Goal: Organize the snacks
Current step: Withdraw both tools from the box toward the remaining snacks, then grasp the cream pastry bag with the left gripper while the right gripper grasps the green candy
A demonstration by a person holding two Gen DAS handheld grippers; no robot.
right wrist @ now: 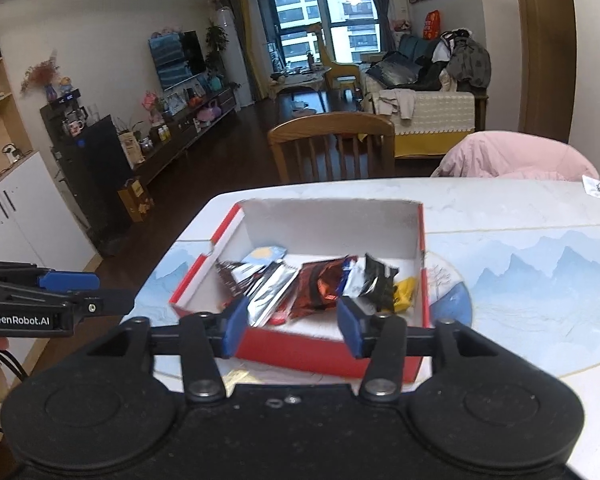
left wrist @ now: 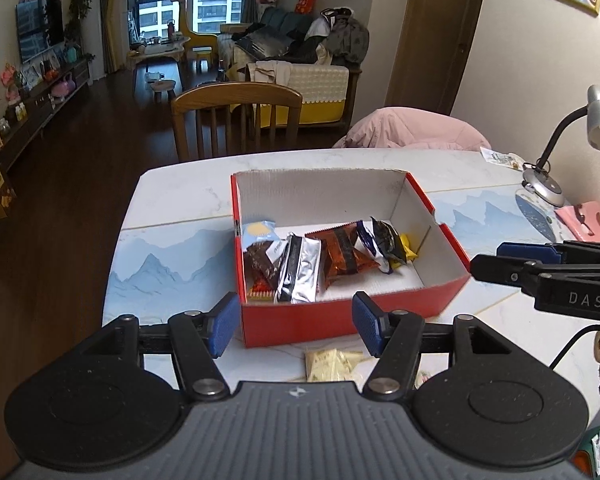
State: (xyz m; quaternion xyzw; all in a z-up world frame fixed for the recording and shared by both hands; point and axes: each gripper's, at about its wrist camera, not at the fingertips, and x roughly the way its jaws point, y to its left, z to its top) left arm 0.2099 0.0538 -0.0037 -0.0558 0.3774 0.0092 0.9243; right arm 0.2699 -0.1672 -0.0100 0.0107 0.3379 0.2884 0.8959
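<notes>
A red cardboard box (left wrist: pixel 340 320) with a white inside stands on the table, also seen as the red box (right wrist: pixel 320 354) from the right wrist. Several snack packets lie in it: a silver one (left wrist: pixel 300 272), an orange-brown one (left wrist: pixel 344 256), a dark one (left wrist: pixel 380 246) and a yellow one (left wrist: pixel 406 250). My left gripper (left wrist: pixel 296 326) hovers open before the box's near wall, nothing between its pads. My right gripper (right wrist: pixel 292 330) is open too, over the near wall, holding nothing. A pale yellow packet (left wrist: pixel 332 364) lies on the table just in front of the box.
A wooden chair (left wrist: pixel 236 116) stands at the table's far side, and a pink jacket (left wrist: pixel 408 128) is draped further right. A desk lamp (left wrist: pixel 560 152) and a pink item (left wrist: pixel 584 220) sit at the right. The table's left edge (left wrist: pixel 116 240) drops to dark floor.
</notes>
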